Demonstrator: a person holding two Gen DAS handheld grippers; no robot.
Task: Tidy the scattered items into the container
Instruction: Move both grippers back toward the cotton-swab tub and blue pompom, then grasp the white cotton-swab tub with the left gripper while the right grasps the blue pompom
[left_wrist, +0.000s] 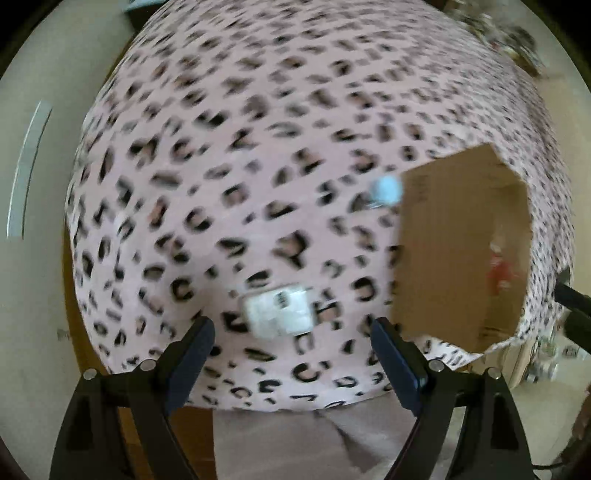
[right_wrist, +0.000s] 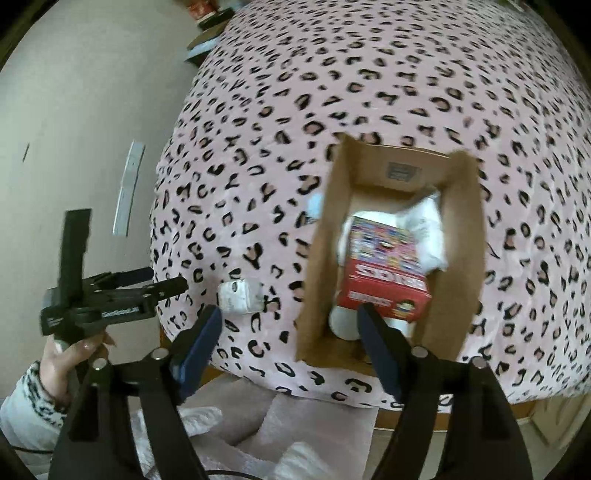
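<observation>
A brown cardboard box (right_wrist: 465, 236) stands on a bed with a pink leopard-print blanket (right_wrist: 369, 74); it also shows in the left wrist view (left_wrist: 450, 258). Inside lie a red printed box (right_wrist: 384, 273) and white items (right_wrist: 428, 229). A small white packet (left_wrist: 279, 310) lies on the blanket just ahead of my open, empty left gripper (left_wrist: 291, 332); it also shows in the right wrist view (right_wrist: 236, 297). A pale blue item (left_wrist: 386, 190) lies beside the box's far left corner. My right gripper (right_wrist: 290, 321) is open and empty before the box's near left wall. The left gripper (right_wrist: 162, 280) appears there too.
The blanket's near edge (left_wrist: 295, 402) hangs over the bed front, with pale fabric (right_wrist: 258, 428) below. A beige wall (right_wrist: 74, 110) rises at the left. Cluttered objects (left_wrist: 509, 33) sit at the far right corner.
</observation>
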